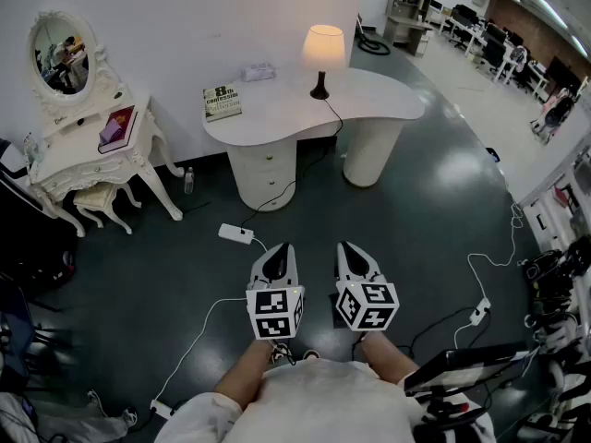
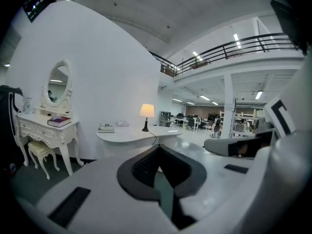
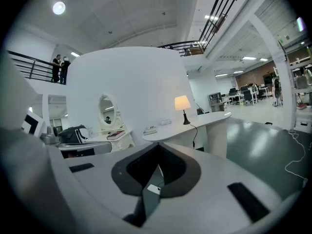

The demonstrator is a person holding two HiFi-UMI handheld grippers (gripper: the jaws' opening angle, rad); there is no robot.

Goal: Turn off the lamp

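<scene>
**Left gripper (image 1: 275,250) and right gripper (image 1: 350,247) closed and empty, lamp (image 1: 323,50) lit on the far table**

Both grippers are held side by side low in the head view, close in front of the person, over dark green floor. Each points away towards the far furniture and tips slightly down. In the left gripper view, the left gripper (image 2: 159,149) has its jaws brought together at the tip with nothing between them. The right gripper view shows the right gripper (image 3: 158,149) the same way, jaws together and holding nothing.

The lamp stands well apart from both grippers, on the far side of a curved white table (image 1: 374,100) against the white wall. Its pale shade glows and its dark base sits near the table's middle. A black cord runs from the base over the near edge of the table and down towards the floor. A white power strip (image 1: 235,233) lies on the floor between the table and the left gripper.

On the left part of the table lies a book (image 1: 222,101). Further left stands a white dressing table (image 1: 78,150) with an oval mirror (image 1: 63,55), and a small stool (image 1: 97,201) is tucked under it.
</scene>
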